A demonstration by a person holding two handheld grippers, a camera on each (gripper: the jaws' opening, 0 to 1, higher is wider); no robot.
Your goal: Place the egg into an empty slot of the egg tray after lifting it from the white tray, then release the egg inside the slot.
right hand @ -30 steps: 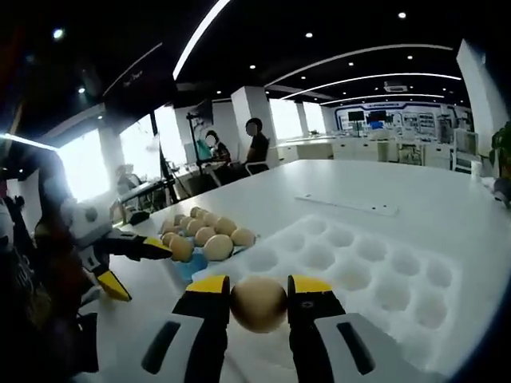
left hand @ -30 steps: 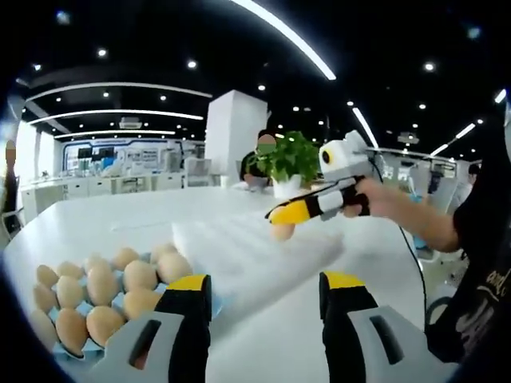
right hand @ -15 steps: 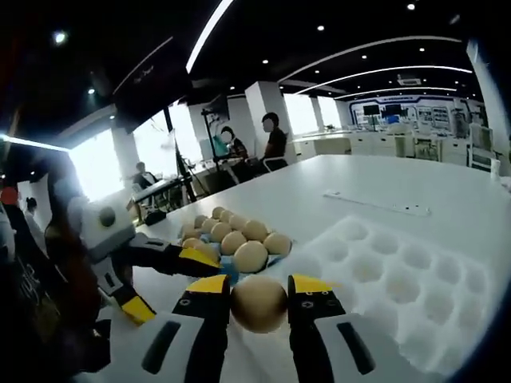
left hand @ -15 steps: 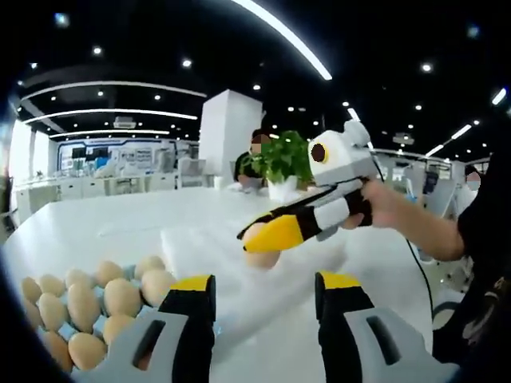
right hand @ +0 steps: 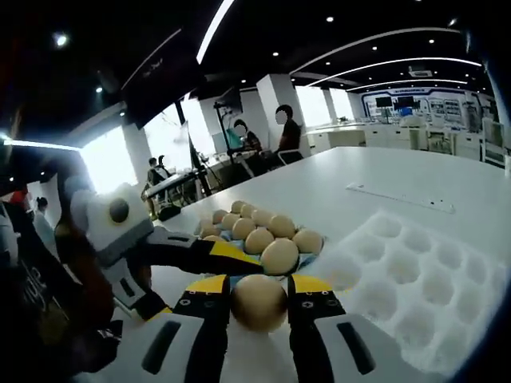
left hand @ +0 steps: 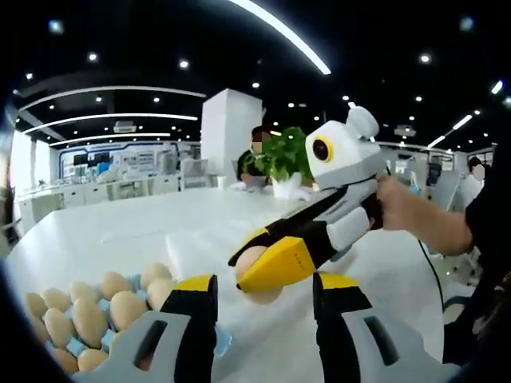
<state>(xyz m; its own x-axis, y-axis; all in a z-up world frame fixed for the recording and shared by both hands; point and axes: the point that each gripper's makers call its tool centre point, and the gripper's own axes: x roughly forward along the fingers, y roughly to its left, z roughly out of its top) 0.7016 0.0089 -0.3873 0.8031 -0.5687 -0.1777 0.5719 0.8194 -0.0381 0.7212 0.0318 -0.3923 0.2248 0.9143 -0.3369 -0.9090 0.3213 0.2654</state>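
We are seeing the left gripper reaching across in front of the egg tray, its jaws spread and holding nothing. Our right gripper is clamping the egg above the table, white tray lying to the right, a potted plant far off.

My left gripper has black jaws capped in yellow, each rising from a grey housing with a dark oval slot. My right gripper is built the same; seen from the left gripper view it carries a white, rounded body with a yellow-ringed dark lens, black and white bands and a yellow tip. I wear a black short-sleeved top.
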